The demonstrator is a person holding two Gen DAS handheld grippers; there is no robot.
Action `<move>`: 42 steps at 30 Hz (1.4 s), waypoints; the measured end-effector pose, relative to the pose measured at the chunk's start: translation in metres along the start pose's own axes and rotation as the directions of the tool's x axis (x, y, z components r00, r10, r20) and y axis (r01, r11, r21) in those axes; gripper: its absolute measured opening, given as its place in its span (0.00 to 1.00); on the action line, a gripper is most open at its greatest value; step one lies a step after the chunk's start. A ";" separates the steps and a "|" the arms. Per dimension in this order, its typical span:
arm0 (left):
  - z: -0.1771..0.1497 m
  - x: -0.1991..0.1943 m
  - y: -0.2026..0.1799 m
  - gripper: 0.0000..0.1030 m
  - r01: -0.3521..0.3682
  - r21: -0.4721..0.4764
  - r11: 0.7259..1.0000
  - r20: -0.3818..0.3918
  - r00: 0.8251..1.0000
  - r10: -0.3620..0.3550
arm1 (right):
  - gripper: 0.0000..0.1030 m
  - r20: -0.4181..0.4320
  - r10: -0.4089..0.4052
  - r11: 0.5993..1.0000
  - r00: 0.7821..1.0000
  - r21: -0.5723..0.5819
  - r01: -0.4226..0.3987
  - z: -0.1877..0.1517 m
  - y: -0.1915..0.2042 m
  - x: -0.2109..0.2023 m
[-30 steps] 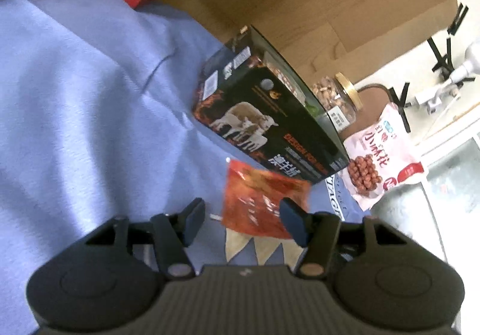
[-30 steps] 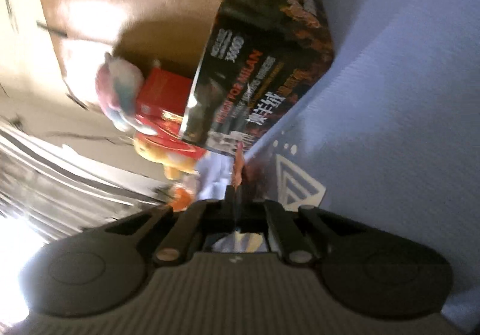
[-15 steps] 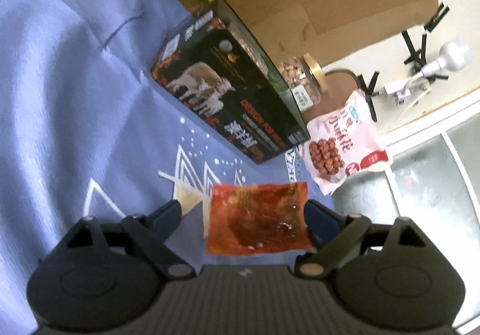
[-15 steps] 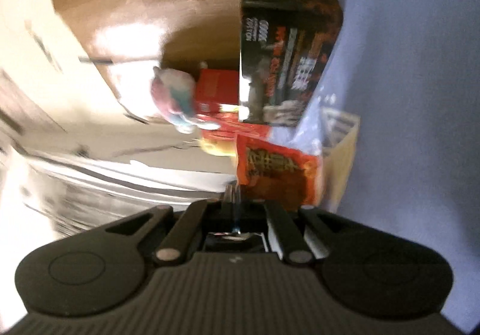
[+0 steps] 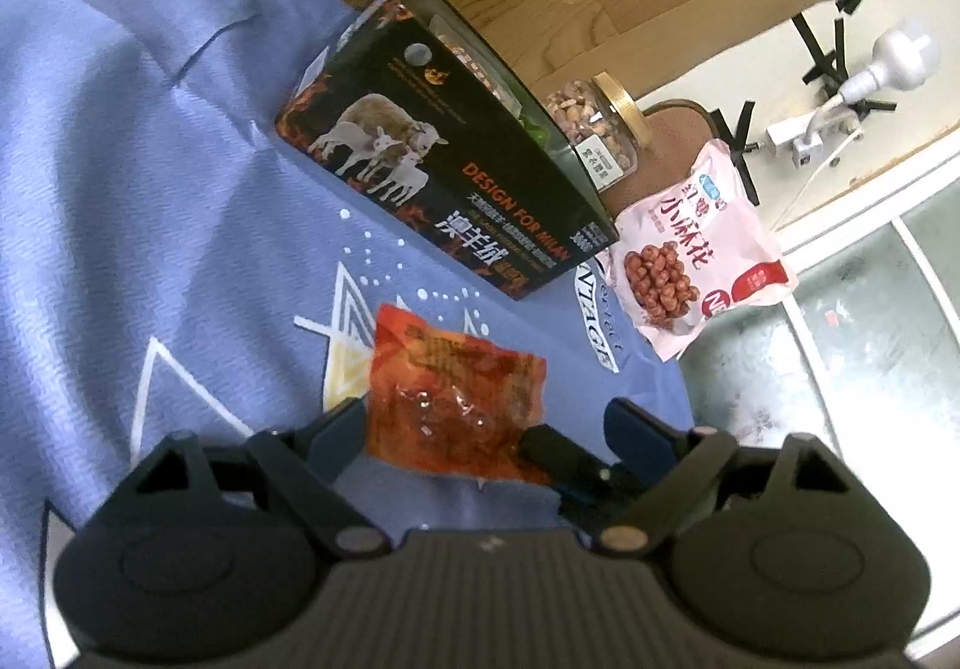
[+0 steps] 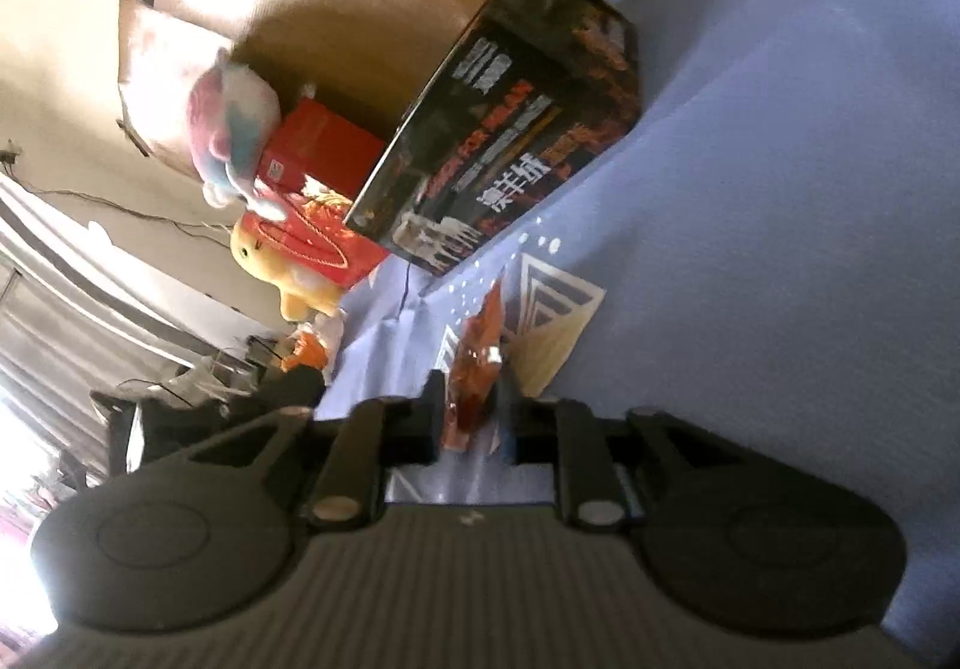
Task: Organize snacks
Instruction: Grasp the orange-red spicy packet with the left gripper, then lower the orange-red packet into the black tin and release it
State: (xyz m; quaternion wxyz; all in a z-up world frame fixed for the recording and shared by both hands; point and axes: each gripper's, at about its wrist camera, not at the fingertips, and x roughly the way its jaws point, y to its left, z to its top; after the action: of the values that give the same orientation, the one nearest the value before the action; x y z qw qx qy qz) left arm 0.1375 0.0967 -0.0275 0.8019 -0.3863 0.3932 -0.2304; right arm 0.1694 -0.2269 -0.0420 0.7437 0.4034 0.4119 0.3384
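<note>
The left hand-held gripper [image 5: 486, 423] is spread, its jaws closing, pads clear of the orange snack packet [image 5: 453, 399] between them. The right hand-held gripper [image 6: 471, 417] pinches that packet's edge above the blue cloth [image 5: 120, 189]. Farther off stands the open black box [image 5: 444, 177]. This looks like a hand-over; next, probably carry the packet to the box.

Glossy plastic snack packet [image 5: 456, 399], matt blue cloth [image 5: 120, 201], glossy cardboard box [image 5: 444, 177].
</note>
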 end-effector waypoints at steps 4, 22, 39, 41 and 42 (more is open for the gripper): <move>0.004 -0.009 0.010 0.87 0.032 -0.048 0.998 0.015 0.999 -0.031 | 0.08 0.034 0.162 0.947 0.986 0.276 -0.166 0.006 -0.036 -0.011; 0.018 -0.019 -0.044 0.23 0.128 0.123 0.984 0.037 0.990 -0.134 | 0.08 0.056 0.320 0.910 0.946 0.260 -0.324 0.025 -0.005 -0.009; 0.101 0.092 -0.109 0.50 -0.449 0.433 0.782 0.300 0.890 0.344 | 0.44 0.532 -0.131 0.753 0.837 -0.496 0.433 0.073 0.059 0.047; 0.088 0.094 -0.109 0.52 -0.496 0.454 0.740 0.347 0.863 0.366 | 0.44 0.551 -0.120 0.704 0.826 -0.539 0.462 0.067 0.059 0.049; 0.085 0.094 -0.110 0.52 -0.520 0.458 0.721 0.369 0.849 0.379 | 0.45 0.558 -0.124 0.676 0.821 -0.558 0.481 0.065 0.062 0.050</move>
State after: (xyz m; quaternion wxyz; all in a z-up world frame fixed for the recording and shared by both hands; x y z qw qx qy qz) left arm 0.2539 0.0051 0.0507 0.9518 -0.0614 0.2901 -0.0782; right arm 0.2382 -0.1787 0.0174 0.9619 0.0973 0.1267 0.2217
